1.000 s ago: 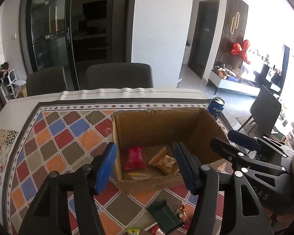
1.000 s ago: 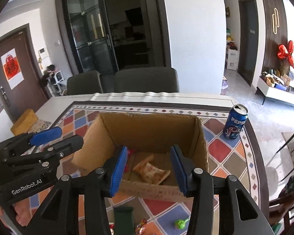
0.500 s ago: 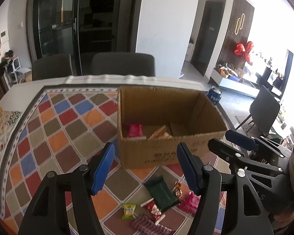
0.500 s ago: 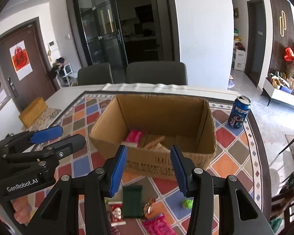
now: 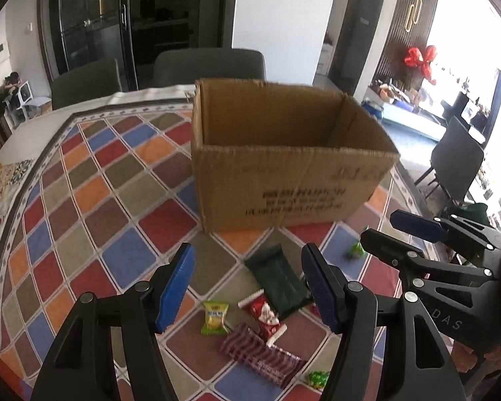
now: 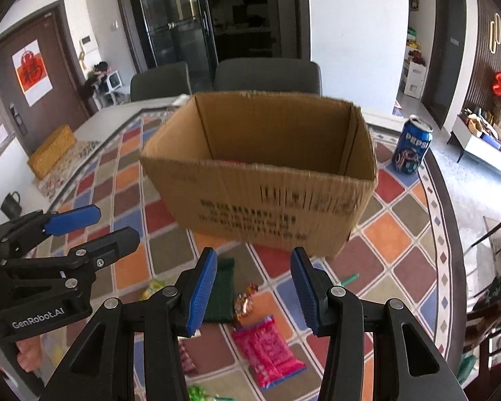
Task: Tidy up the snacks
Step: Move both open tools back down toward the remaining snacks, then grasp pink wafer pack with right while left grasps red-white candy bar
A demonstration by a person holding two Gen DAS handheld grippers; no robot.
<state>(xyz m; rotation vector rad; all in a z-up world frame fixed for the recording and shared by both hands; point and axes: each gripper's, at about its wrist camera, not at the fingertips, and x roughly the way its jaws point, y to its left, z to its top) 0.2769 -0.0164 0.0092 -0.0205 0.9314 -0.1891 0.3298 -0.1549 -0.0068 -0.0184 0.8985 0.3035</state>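
Note:
An open cardboard box (image 5: 284,180) (image 6: 267,200) stands on the checkered tablecloth. Its front wall hides what lies inside. Loose snacks lie in front of it: a dark green packet (image 5: 279,284) (image 6: 222,294), a red-and-white packet (image 5: 265,315), a yellow-green candy (image 5: 214,317), a maroon striped packet (image 5: 260,356) and a pink packet (image 6: 267,346). My left gripper (image 5: 247,254) (image 6: 117,222) hovers open above the green packet. My right gripper (image 6: 253,257) (image 5: 380,227) hangs open beside it, over a gold-wrapped candy (image 6: 245,300). Neither holds anything.
A blue Pepsi can (image 6: 412,148) stands right of the box near the table's rounded edge. A yellow box (image 6: 51,150) and a black mug (image 6: 11,202) sit at the far left. Two grey chairs (image 6: 267,73) stand behind the table.
Both grippers have drawn back from over the box and sunk lower. The box's inside has dropped out of sight and the loose snacks in front have come into view.

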